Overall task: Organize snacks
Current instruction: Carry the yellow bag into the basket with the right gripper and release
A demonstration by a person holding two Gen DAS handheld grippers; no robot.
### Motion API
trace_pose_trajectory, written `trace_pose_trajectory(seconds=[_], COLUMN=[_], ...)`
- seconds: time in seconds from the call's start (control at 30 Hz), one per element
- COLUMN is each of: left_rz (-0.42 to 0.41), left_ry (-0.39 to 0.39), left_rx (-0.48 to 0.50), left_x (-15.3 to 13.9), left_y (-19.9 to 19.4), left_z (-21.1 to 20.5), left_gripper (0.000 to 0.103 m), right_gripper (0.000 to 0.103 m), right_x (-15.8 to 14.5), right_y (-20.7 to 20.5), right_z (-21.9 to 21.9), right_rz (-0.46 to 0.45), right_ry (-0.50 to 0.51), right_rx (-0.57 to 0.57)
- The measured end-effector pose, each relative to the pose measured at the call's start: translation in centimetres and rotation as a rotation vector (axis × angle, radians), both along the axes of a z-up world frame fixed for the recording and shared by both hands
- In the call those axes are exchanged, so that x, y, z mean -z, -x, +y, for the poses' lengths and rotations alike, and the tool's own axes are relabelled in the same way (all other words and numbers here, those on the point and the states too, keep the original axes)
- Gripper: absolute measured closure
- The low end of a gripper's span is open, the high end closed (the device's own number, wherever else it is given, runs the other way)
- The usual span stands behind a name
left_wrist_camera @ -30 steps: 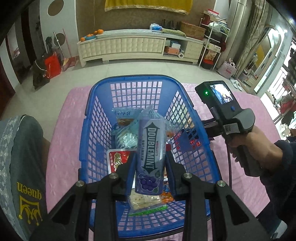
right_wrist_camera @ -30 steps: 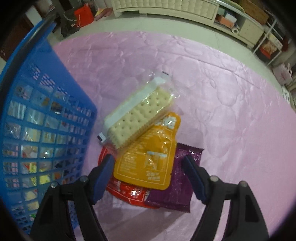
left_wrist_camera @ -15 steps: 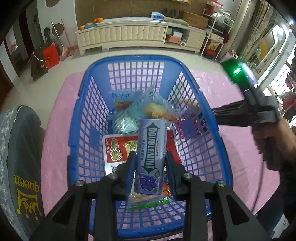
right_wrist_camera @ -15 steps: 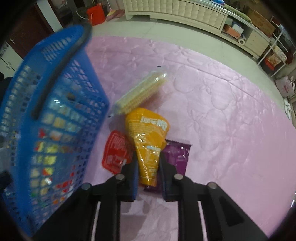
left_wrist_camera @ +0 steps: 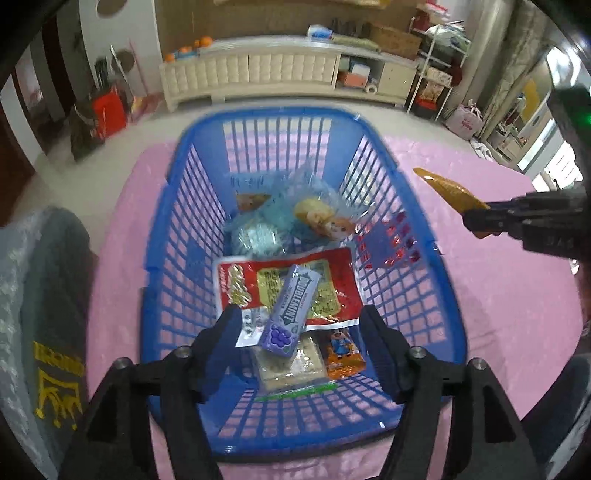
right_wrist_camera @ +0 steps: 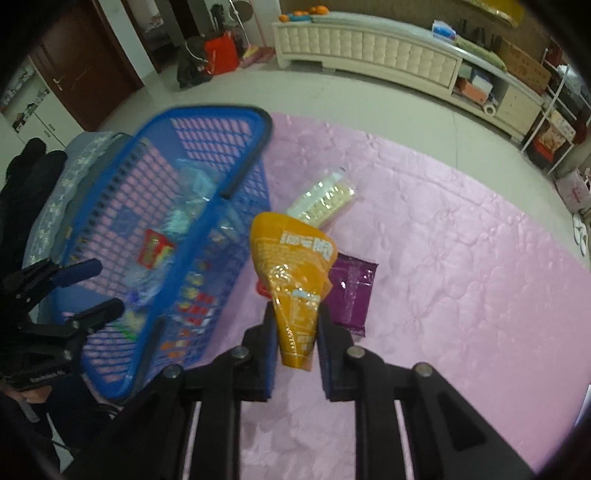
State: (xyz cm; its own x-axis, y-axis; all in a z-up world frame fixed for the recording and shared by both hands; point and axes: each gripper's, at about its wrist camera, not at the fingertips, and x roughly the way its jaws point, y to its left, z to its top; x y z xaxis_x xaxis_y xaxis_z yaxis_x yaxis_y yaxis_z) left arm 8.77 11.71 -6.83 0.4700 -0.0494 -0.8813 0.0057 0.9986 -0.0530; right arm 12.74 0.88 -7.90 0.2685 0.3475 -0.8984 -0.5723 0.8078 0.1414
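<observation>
Pale tiled floor (right_wrist_camera: 332, 92) across the upper frame. Long cream tufted cabinet (left_wrist_camera: 258, 74) along the far brown wall (left_wrist_camera: 258, 18); dark wooden door (right_wrist_camera: 85, 70) upper left; white shelving rack (left_wrist_camera: 439, 77) upper right.

The basket (left_wrist_camera: 177, 206) is open at the top, but snack packets cover most of its floor, leaving a bare strip along its left wall. Right of it, the pink table (right_wrist_camera: 461, 295) lies free beyond the cracker pack (right_wrist_camera: 325, 199) and purple packet (right_wrist_camera: 351, 295).
</observation>
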Motion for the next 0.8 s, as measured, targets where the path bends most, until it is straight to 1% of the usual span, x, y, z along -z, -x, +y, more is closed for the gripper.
trace_pose_trajectory(seconds=[0.07,0.13,0.23,0.37,0.47,0.6,0.67,0.8], left_rz=[-0.021,-0.045,-0.088,-0.113,-0.128,-0.133,-0.135,-0.123], left_ry=[0.001,0.001,-0.019,-0.041,-0.030,-0.015,-0.016,0.010], left_rx=[0.000,-0.001,-0.004,-0.017,-0.050,-0.074,-0.084,-0.102], left_x=[-1.3,-2.4,-4.2,-5.8,-6.7,-7.1,-7.0,-6.1], left_y=[1.1,2.0,3.7,5.4,6.1,6.6,6.8,6.7], left_z=[-0.1,-0.1,-0.2,0.3,1.3,2.1,2.5,3.5], left_gripper=[0.039,0.037,0.033,0.030,0.030,0.030,0.030,0.030], right_gripper=[0.081,0.081,0.081,0.081,0.081,0.081,0.081,0.081], right_x=[-1.8,-2.5,-3.7,-5.6,-6.0,-6.4,-6.2,-5.0], right_y=[1.6,2.2,3.1,4.7,5.6,6.4,6.6,6.4], right_z=[0.3,0.7,1.2,2.5,3.6,5.2,6.3,8.2], right_rz=[-0.034,-0.051,-0.072,-0.096,-0.109,-0.108,-0.107,-0.087], right_ry=[-0.010,-0.008,-0.018,-0.032,-0.031,-0.019,-0.009,0.008], right_rx=[-0.022,-0.044,-0.071,-0.113,-0.142,-0.177,-0.197,-0.222])
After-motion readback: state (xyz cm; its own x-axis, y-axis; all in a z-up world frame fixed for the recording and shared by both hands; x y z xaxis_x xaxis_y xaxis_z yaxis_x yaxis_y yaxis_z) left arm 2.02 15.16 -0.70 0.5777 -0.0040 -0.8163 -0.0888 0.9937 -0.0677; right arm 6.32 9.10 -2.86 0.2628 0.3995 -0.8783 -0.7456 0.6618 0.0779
